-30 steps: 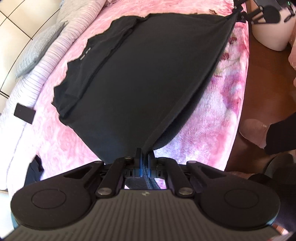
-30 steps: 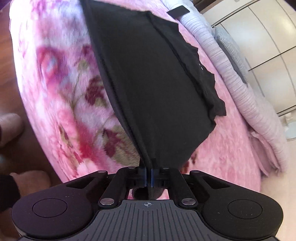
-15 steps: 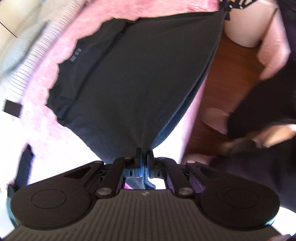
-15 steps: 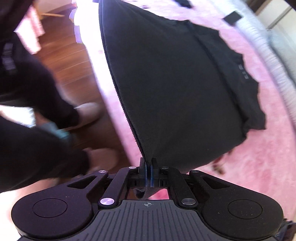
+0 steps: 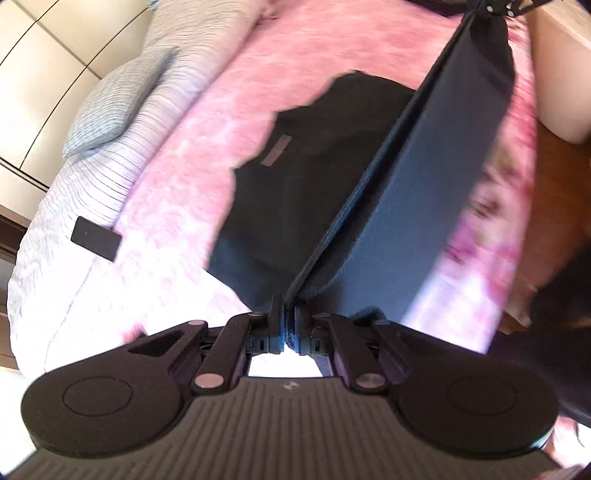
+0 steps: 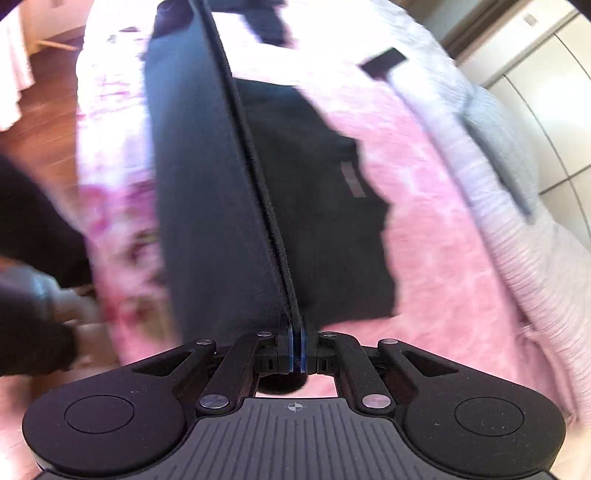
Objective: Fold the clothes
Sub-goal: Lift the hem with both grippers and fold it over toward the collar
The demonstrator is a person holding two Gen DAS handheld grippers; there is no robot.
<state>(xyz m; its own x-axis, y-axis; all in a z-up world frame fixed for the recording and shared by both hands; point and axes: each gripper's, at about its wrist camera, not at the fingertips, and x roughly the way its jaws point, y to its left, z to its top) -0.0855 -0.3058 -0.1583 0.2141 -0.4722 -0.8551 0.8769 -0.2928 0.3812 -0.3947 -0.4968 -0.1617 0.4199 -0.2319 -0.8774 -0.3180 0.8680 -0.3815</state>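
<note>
The left hand-held gripper (image 5: 290, 319) is clamped tight on one corner of a black garment (image 5: 417, 206), and the right hand-held gripper (image 6: 295, 334) is clamped on the other corner of the same edge, so the hem runs taut as a straight line between them. In the left wrist view the right hand-held gripper (image 5: 496, 7) shows at the top, at the far end of that edge. The gripped part of the cloth is lifted off the bed, while the rest, with a small grey label (image 6: 352, 181), lies flat on the pink blanket (image 5: 236, 96). Beyond the blanket are a pale striped quilt (image 5: 92, 173), a grey pillow (image 5: 110, 110) and a small black rectangle (image 5: 96, 239) resting on the quilt. Both views are blurred.
</note>
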